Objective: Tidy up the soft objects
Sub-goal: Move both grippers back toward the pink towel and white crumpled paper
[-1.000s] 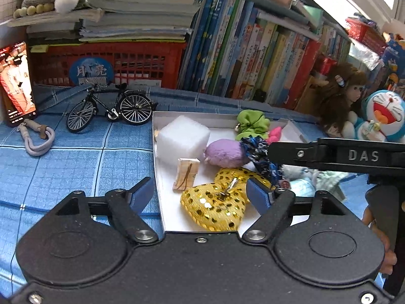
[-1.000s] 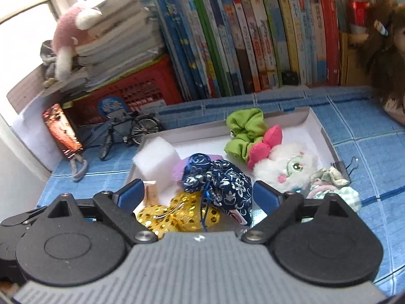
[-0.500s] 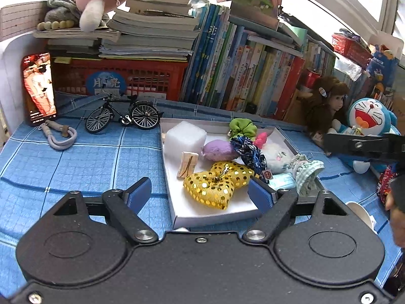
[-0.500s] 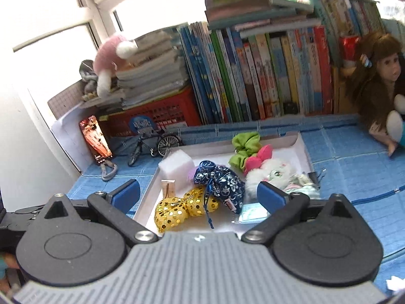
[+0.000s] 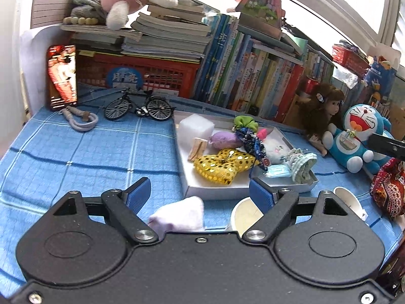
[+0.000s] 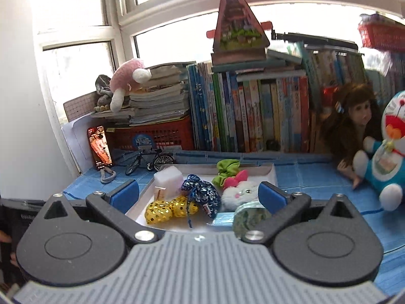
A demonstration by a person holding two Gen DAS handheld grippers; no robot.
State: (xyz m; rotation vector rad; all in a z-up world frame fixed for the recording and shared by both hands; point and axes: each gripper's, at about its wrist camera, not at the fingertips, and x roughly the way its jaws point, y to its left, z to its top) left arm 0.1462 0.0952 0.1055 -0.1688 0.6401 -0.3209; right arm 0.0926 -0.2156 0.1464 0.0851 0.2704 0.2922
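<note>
On the blue checked cloth (image 5: 76, 152): a white tray (image 5: 215, 192) of soft things is the landmark, with a wall of books behind it.
Tray contents: a gold sequin heart (image 5: 222, 164) at its near side, a white foam block (image 5: 196, 126) at its far left corner, a blue patterned pouch (image 6: 202, 195) at its middle, a green scrunchie (image 6: 225, 167) at its back, a white plush with a pink bow (image 6: 239, 190) toward its right.
Left gripper (image 5: 200, 192): jaws have just been opening and stand apart, nothing between the pads; it hangs on the near side of the tray.
Right gripper (image 6: 198, 192): jaws spread wide and empty, also on the tray's near side, aimed across it.
Step in hand: by the look of it, a pause between picks, both tools pulled back from the tray with nothing carried.
Next move: likely a reach for a soft piece outside the tray, such as the pale lilac cloth (image 5: 179, 212) just in front of it; that calls for a low approach and a gentle squeeze, as cloth slips and bunches.
Left view only: the lilac cloth, two paper cups (image 5: 245, 214) in front of the tray, a red patterned bag (image 5: 387, 190) well to its right.
Right view only: the window (image 6: 177, 33) above the books, and a fingertip (image 6: 5, 236) at the frame's left edge.
</note>
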